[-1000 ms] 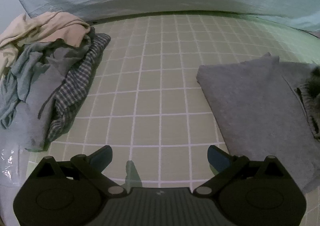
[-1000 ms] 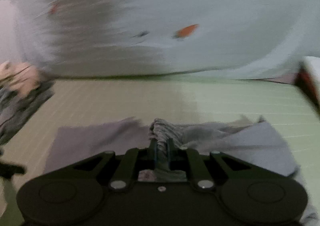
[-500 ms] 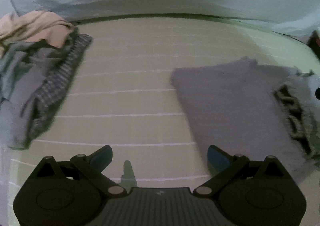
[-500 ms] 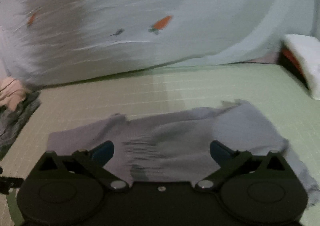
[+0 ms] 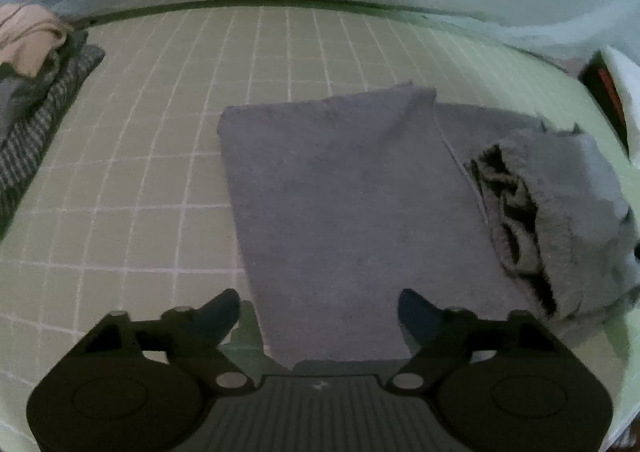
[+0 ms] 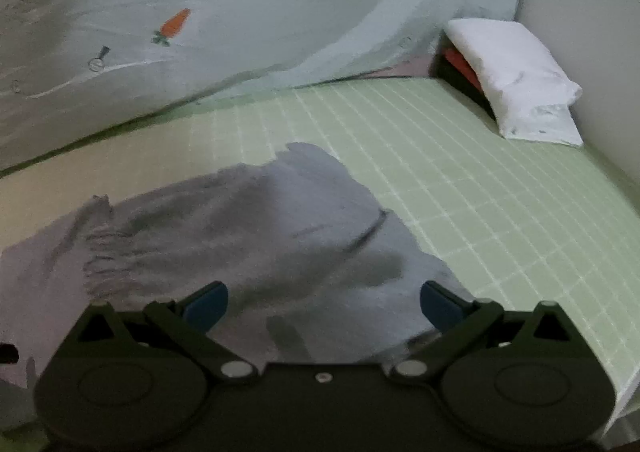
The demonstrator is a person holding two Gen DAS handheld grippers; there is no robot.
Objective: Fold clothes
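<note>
Now we held both grippers spread wide, with nothing between their blue fingertips. Our left gripper [image 5: 320, 302] hovered over the near edge of the grey garment [image 5: 340, 192], which lay folded flat on the green grid-patterned mat [image 5: 160, 140]. At its right end we saw its bunched, gathered opening [image 5: 516, 212], dark inside. Our right gripper [image 6: 322, 298] hung released over the same grey garment [image 6: 240, 236], blurred in that view. At the mat's far left edge a pile of clothes [image 5: 36, 84] waited, a checked piece under a peach one. Behind the mat rose a pale sheet printed with carrots [image 6: 172, 26], and a white pillow [image 6: 512, 72] sat in the right corner
</note>
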